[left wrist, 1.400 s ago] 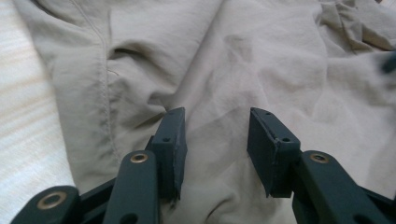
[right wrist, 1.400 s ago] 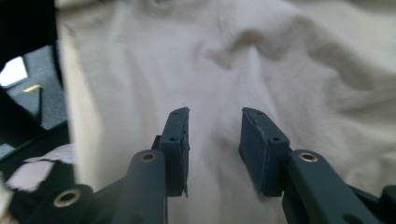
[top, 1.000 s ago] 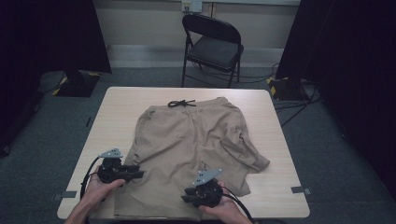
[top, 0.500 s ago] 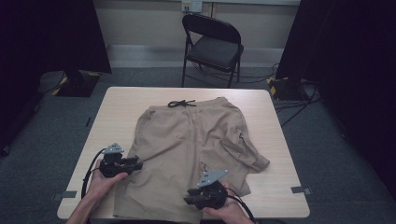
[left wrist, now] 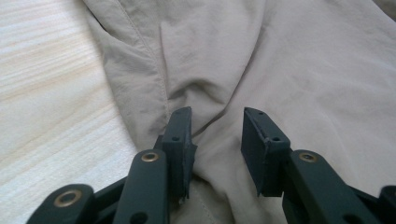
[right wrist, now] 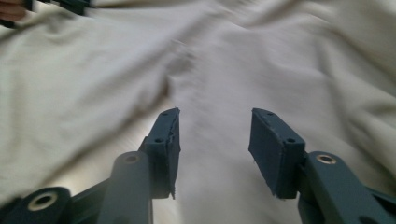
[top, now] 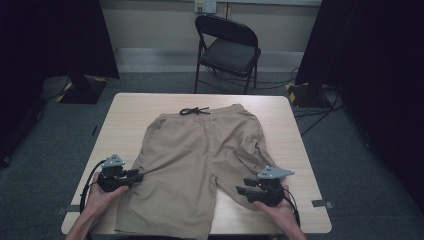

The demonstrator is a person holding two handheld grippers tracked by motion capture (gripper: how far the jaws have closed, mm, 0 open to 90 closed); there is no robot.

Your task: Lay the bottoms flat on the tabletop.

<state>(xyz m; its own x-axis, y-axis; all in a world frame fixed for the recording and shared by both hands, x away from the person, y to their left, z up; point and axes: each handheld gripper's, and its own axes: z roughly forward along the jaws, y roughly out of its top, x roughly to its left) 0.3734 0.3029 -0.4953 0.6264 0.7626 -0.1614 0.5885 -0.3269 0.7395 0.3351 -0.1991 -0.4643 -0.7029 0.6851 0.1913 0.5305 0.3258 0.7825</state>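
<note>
- The shorts lay flat on the worktop, waistband away from the person, now spread wider than a second before.
- The right gripper had shifted out to the right leg; its jaws had just been opening, with nothing clamped between them.
- The left gripper sat at the left side seam, jaws just closing around a raised fold, not yet pinching.
- Likely next: a fresh grasp for smoothing or folding.

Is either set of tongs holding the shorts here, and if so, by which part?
Neither. Both the left tongs and the right tongs stand open over the shorts, with the cloth lying loose between their jaws.
</note>
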